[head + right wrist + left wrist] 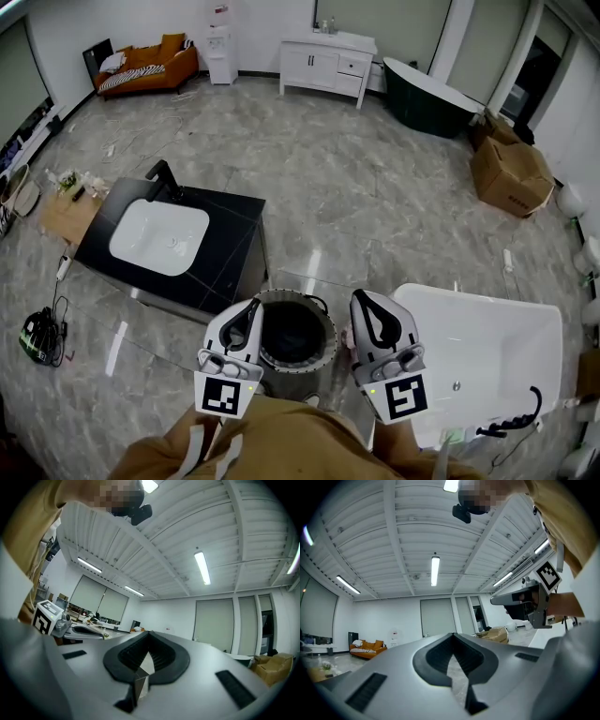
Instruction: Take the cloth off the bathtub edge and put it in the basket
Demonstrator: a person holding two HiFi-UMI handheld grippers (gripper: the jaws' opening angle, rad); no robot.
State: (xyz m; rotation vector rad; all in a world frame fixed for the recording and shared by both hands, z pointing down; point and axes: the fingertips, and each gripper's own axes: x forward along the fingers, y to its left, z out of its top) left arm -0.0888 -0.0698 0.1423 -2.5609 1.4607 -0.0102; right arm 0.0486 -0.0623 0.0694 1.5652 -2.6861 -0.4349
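Nearest, at the bottom of the head view, a tan garment on the person is seen. Just beyond it both claws are held level and side by side. The left claw is closed tight, with nothing between its jaws. The right claw is closed the same way and is likewise empty.

Between the two claws, and below them on the floor, the round basket is placed. Its inside is dark, so it cannot be told whether anything lies in it. Just to its right stands the white bathtub, with a black hose fitting at its near corner. No cloth can be made out along the rim that shows. A small pale patch at the nearest edge is too small to be named.

If the cloth is yet to be fetched, the right claw is judged the better choice, being next to the tub. It should be opened before it is lowered, and the cloth pinched at a raised fold. The cloth should then be lifted clear of the rim and the hose fitting, and let go only once it hangs over the basket's mouth.

Farther off, a black worktop with a white sink is seen. Cardboard boxes, a dark tub and an orange sofa lie beyond.
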